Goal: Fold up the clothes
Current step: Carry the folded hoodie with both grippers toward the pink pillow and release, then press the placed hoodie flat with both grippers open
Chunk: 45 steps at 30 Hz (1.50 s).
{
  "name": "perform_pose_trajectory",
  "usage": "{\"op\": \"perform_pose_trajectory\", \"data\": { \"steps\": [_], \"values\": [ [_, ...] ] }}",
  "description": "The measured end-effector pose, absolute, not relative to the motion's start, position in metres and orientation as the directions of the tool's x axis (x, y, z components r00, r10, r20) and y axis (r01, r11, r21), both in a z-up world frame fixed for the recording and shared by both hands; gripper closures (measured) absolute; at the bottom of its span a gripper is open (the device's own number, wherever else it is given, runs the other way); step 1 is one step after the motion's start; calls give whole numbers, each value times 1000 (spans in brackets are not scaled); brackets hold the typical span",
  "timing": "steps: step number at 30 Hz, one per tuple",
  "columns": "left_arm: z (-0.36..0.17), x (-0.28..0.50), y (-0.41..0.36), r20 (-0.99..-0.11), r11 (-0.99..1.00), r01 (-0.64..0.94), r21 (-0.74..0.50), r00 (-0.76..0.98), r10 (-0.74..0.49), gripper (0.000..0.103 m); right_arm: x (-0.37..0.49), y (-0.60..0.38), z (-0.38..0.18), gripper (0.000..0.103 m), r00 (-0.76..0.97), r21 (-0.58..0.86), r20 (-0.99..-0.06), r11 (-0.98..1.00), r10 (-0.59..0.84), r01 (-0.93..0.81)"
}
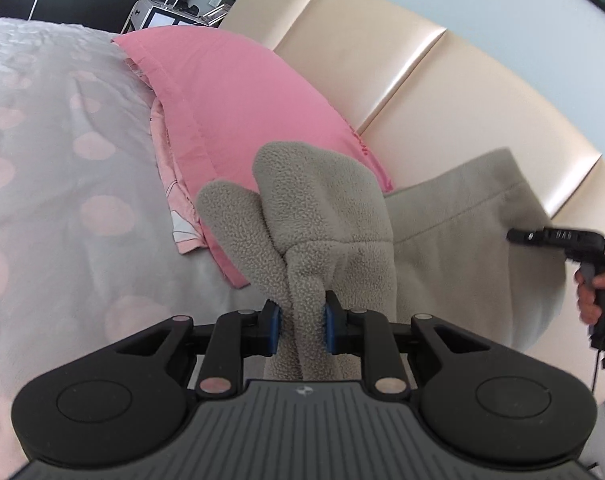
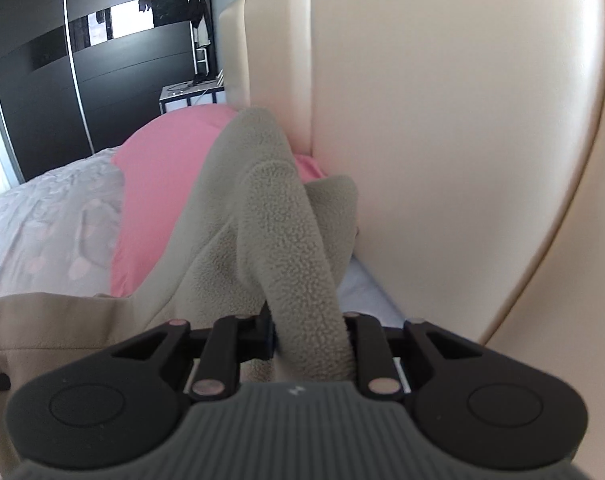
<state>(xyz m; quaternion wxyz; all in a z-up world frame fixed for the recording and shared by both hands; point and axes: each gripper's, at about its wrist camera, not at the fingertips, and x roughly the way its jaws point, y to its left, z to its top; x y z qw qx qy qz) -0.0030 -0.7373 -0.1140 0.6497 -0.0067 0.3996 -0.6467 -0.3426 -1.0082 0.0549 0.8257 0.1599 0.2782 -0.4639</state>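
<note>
Here left gripper [image 1: 301,322] and right gripper [image 2: 310,340] each clamp fleece garment [image 1: 322,216], lifted above bed [image 1: 42,160] so cloth hangs spread for folding.

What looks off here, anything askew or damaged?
Nothing damaged. The fleece is bunched into a rope in both the left gripper and right gripper, not held by a flat edge. The pink pillow leans on the headboard.

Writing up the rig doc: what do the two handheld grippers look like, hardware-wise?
Both match: left gripper and right gripper have a grey ribbed centre plate with a small white logo, two round black lobes, black linkage arms with silver pivot pins. Left finger pads are blue. From the left wrist view, the right unit shows a black pistol-style handle and a dangling black cable.
</note>
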Motion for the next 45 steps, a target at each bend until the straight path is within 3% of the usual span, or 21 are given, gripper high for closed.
{"op": "perform_pose_trajectory", "data": {
  "steps": [5, 11, 12, 15, 19, 23, 26, 28, 30, 33, 39, 45],
  "values": [
    [-133, -4, -753, -582, 222, 853, -471, -112, -805, 84, -322, -1030, 25, 80, 364, -51, -626, 502, -690, 863],
    [-154, 10, -760, -640, 274, 855, -440, -84, -764, 83, -309, -1040, -10, 49, 203, -208, -591, 391, -781, 897],
    [-155, 10, -761, -641, 275, 857, -437, -82, -763, 83, -313, -1039, -11, 39, 196, -219, -570, 377, -798, 900],
    [-152, 6, -750, -649, 284, 870, -403, -53, -759, 79, -328, -1040, -12, 30, 183, -205, -534, 336, -826, 919],
    [-148, 1, -736, -657, 296, 886, -357, -12, -754, 72, -345, -1042, -21, 30, 204, -136, -564, 334, -800, 933],
    [-143, -4, -722, -663, 309, 899, -310, 28, -748, 56, -360, -1038, -41, 30, 231, -69, -597, 336, -768, 939],
    [-140, -8, -712, -666, 318, 908, -274, 59, -743, 53, -367, -1031, -63, 34, 273, 22, -620, 331, -736, 943],
    [-134, -16, -706, -656, 298, 925, -237, 74, -751, 55, -365, -1019, -80, 43, 297, 65, -643, 336, -706, 940],
    [-124, -34, -704, -630, 252, 949, -187, 81, -773, 67, -364, -1002, -92, 49, 338, 105, -645, 358, -686, 928],
    [-111, -63, -707, -590, 196, 974, -116, 91, -802, 69, -350, -970, -102, 49, 412, 108, -624, 448, -665, 887],
    [-133, -84, -738, -680, 198, 978, -59, 106, -725, 79, -321, -943, -129, 51, 378, 12, -671, 500, -638, 866],
    [-162, -78, -752, -747, 238, 970, -40, 129, -652, 81, -322, -962, -155, 50, 342, 59, -748, 456, -569, 888]
  ]
}}
